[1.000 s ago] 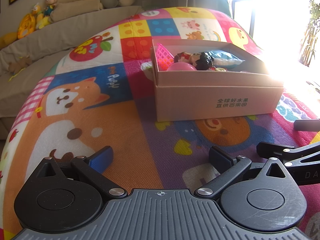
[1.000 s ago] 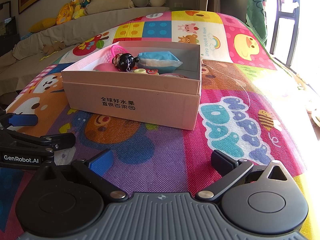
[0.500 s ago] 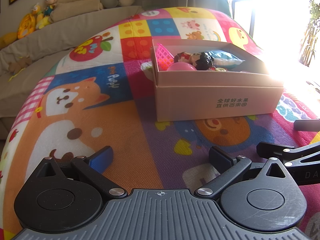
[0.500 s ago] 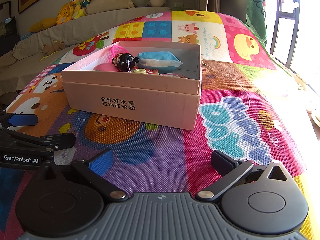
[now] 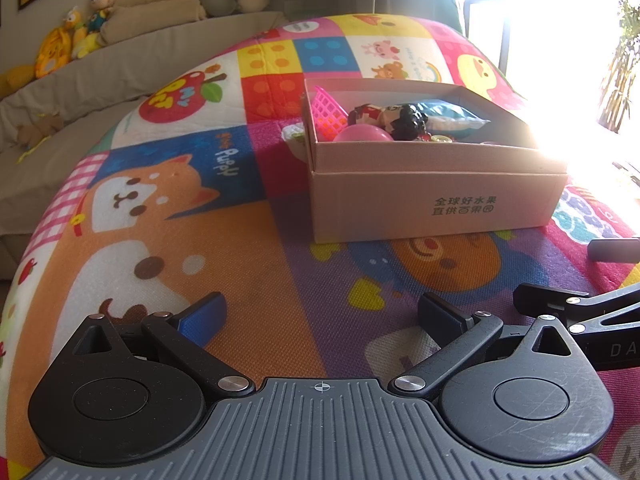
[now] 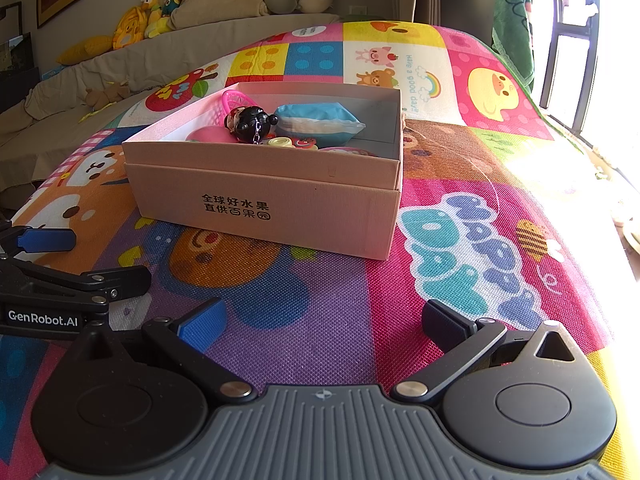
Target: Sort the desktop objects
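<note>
Both grippers are resting low over the play mat (image 6: 460,240), side by side and well short of the cardboard box (image 6: 280,196); the left gripper (image 5: 320,314) is sitting with its jaws spread wide and holding nothing, and the right gripper (image 6: 322,318) is doing the same. The box is standing at about 12 o'clock from the right gripper and nearer 1 o'clock from the left, already carrying the black-haired doll (image 6: 250,122), the blue pouch (image 6: 320,122), a pink ball (image 5: 362,135) and a pink basket (image 5: 328,114). Something pale (image 5: 294,136) is lying on the mat against the box's far left wall, mostly hidden, so what it is cannot be told. If it is meant to be sorted, reaching for it is likely to be risky: a finger may be catching the box rim and shoving or tipping the light carton, spilling the piled toys. Glare from the window at 2 o'clock is washing out the box's right edge in the left wrist view, so judging clearance there could be failing, and the two grippers, lying close together, may be colliding if both move at once.
</note>
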### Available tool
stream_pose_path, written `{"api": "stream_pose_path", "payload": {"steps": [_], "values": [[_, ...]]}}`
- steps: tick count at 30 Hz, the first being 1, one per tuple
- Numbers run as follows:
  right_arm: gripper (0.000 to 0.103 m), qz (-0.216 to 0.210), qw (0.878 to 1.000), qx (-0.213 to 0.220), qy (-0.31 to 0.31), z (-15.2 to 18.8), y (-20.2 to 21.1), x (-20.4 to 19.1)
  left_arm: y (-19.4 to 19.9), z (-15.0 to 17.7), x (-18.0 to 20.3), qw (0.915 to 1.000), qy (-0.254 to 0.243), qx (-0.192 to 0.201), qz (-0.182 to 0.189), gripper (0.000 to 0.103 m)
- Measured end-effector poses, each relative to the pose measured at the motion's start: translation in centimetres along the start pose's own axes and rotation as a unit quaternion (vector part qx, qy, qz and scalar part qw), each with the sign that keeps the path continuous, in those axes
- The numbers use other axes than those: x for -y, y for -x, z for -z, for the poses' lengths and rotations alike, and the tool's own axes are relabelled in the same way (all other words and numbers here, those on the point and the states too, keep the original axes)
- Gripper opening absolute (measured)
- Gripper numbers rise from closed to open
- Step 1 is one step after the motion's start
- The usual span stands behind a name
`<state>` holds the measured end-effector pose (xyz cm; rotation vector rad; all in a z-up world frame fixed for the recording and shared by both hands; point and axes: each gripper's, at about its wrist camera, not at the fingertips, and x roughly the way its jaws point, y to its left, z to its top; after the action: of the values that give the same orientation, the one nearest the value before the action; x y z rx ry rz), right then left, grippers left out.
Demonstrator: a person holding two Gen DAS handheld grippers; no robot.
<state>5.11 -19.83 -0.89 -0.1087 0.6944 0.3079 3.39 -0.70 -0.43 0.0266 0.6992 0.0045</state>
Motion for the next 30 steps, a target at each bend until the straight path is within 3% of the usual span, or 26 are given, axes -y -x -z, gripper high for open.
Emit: {"api": "stream_pose_path", "payload": {"steps": [30], "values": [[0.103, 0.0, 1.0, 0.0, 0.0, 0.0, -0.02, -0.03, 0.25, -0.11, -0.39, 0.9998, 0.008, -0.018, 0.007, 0.103]]}}
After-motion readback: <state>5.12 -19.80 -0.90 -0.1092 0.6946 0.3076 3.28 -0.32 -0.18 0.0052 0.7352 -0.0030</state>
